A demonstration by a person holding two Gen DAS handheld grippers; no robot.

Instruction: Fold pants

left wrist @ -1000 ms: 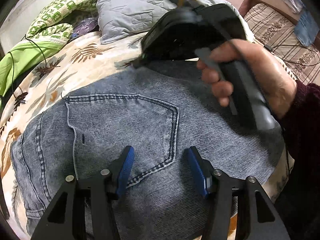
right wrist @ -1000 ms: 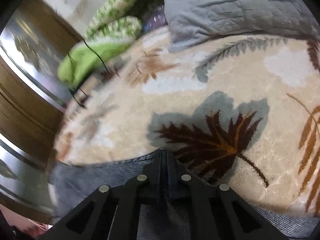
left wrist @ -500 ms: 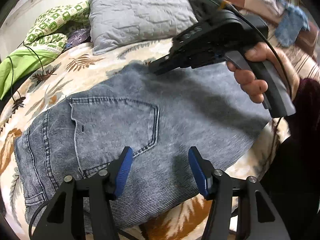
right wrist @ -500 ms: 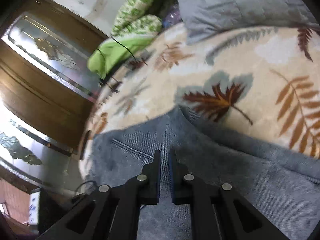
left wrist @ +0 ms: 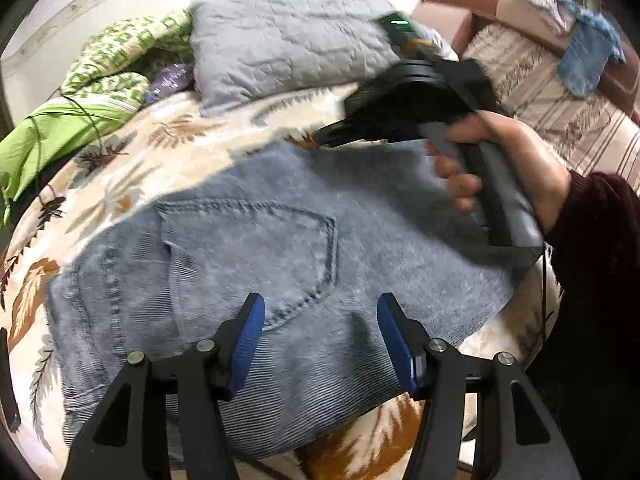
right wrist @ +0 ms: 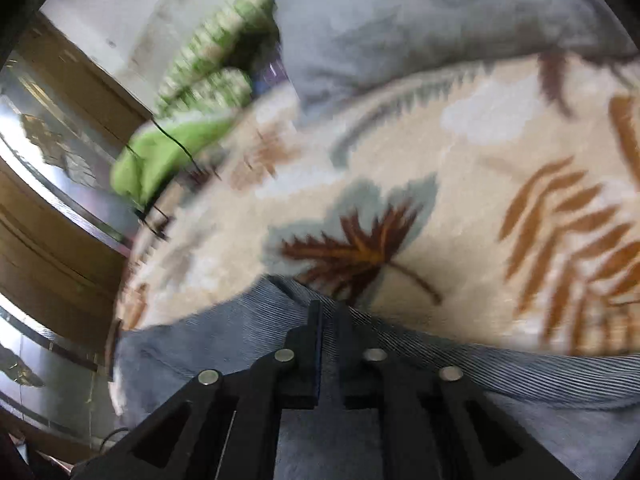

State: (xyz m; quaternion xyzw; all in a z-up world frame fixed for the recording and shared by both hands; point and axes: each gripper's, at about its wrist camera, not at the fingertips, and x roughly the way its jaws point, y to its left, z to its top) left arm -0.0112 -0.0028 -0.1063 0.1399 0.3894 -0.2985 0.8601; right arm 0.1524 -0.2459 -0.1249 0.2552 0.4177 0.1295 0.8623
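The blue pants (left wrist: 280,264) lie folded on the leaf blanket (left wrist: 192,148), near its front edge. The left gripper (left wrist: 320,332) hangs over them, jaws spread, holding nothing. The right gripper (right wrist: 329,312) has its jaws pressed together, pinching the pants' far edge.

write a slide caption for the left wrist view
Open left gripper hovers over folded grey-blue denim pants on a leaf-patterned cream blanket, right gripper at their far edge.

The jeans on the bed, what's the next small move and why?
Probably carry the right gripper, shut on the far edge of the jeans, toward the near edge to fold them over; the left gripper hovers open above the back pocket.
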